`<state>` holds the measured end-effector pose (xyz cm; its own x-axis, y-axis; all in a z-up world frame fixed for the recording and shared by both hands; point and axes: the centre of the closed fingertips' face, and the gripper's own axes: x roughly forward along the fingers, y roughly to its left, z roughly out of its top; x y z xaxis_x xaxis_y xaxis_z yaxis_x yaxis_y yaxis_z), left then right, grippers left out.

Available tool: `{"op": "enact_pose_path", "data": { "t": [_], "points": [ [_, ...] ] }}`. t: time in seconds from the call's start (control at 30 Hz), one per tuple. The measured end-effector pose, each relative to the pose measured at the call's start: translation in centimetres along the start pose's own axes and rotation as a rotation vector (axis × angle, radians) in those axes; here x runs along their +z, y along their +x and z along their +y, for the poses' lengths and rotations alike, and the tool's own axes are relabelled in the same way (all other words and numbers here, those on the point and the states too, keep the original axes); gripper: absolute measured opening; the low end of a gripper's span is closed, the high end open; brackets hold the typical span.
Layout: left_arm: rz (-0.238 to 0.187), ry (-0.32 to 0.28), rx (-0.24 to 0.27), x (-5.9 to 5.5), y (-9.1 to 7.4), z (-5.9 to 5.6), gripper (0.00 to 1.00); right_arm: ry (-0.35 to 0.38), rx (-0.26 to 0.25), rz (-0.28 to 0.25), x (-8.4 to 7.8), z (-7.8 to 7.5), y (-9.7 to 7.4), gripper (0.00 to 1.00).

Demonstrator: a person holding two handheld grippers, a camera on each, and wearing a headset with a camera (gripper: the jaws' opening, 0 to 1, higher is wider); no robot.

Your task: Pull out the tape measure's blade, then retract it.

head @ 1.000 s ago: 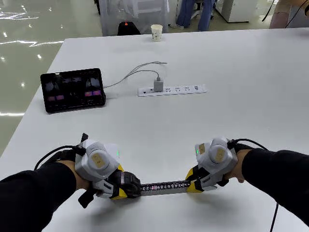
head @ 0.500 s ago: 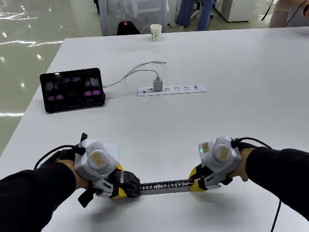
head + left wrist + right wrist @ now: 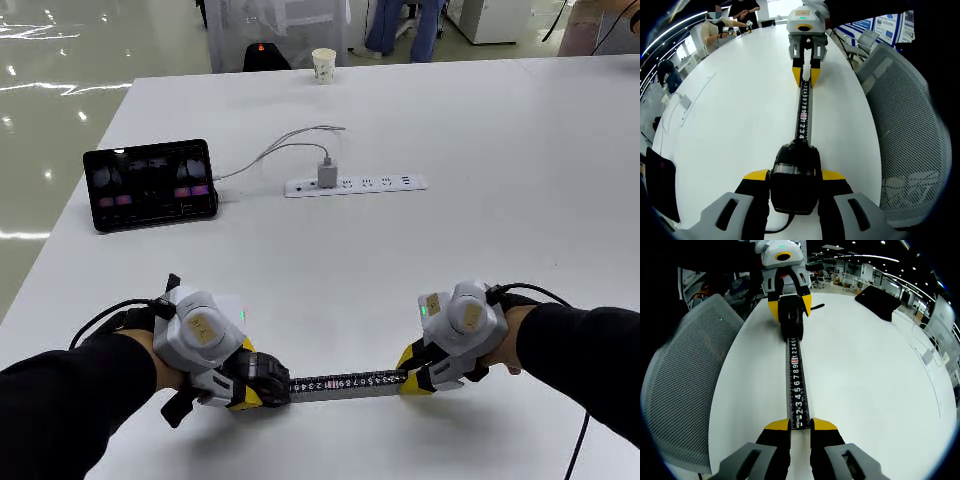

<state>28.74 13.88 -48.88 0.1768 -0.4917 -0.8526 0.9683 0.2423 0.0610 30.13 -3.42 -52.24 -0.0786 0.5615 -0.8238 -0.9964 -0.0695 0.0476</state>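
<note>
We have the tape measure (image 3: 795, 172) low over the near edge of the bench (image 3: 400, 260), and we cannot tell whether its black case rests on the surface or hangs just above it. The left gripper (image 3: 250, 378) has its fingers clamped on the two sides of the case. The right gripper (image 3: 410, 372) has its fingers closed on the free end of the blade (image 3: 797, 385), right at the tip.

Between the two grippers a short run of numbered blade stretches straight and flat, with the first red mark about halfway along it. So we judge the first half of the task to be under way: the blade is out of the case, though only a little of its length shows. How much further we mean to draw it, the pictures do not say.

The second half is all left to do. The blade is not yet back in the case, and the tip sits well apart from the mouth of the case.
</note>
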Motion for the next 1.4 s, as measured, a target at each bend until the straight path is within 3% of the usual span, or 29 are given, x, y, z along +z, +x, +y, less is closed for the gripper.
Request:
{"op": "enact_pose_path", "data": {
  "t": [1.4],
  "points": [
    [-0.006, -0.016, 0.012, 0.1, 0.1, 0.1, 0.31, 0.011, 0.005, 0.004, -1.9, -0.4, -1.6, 0.11]
  ]
}}
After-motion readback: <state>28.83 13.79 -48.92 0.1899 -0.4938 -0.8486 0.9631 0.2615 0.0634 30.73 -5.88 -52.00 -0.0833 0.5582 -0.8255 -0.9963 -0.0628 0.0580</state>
